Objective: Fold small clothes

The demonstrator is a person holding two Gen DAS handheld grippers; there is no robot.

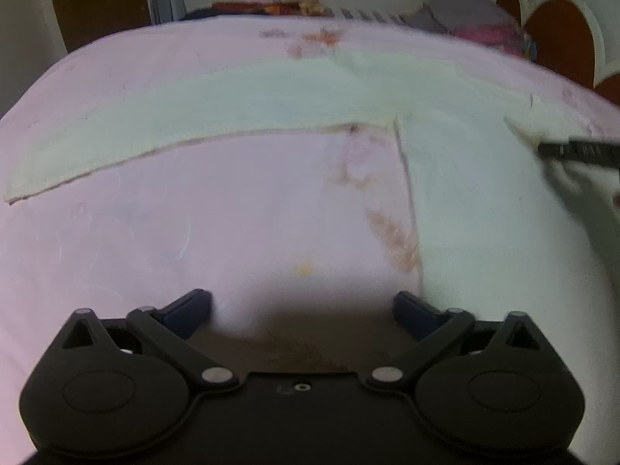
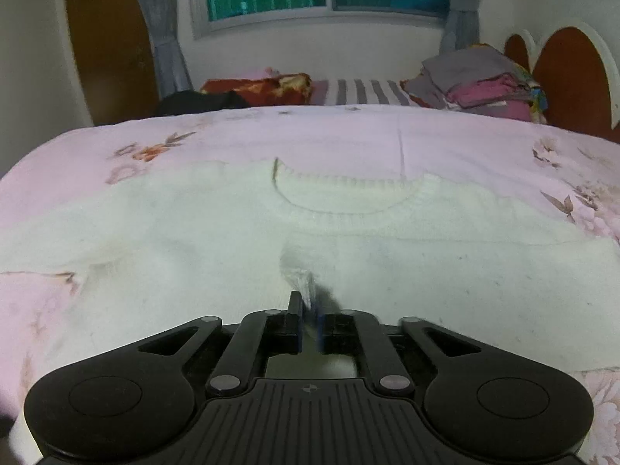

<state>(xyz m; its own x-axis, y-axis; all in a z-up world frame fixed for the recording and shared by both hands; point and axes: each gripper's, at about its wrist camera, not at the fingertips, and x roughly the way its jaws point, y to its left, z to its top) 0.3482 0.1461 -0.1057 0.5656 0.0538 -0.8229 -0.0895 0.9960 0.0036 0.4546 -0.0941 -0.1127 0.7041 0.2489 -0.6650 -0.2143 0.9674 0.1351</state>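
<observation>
Left gripper [image 1: 302, 306] spread wide, empty, over pink floral bedsheet [image 1: 155, 240]; white knit sweater [image 2: 193, 255] lies flat on the bed. Right gripper [image 2: 309, 325] jaws narrowly apart around a pinched sweater tuft, pad contact unclear. Risk: tuft slips, fold collapses.
</observation>
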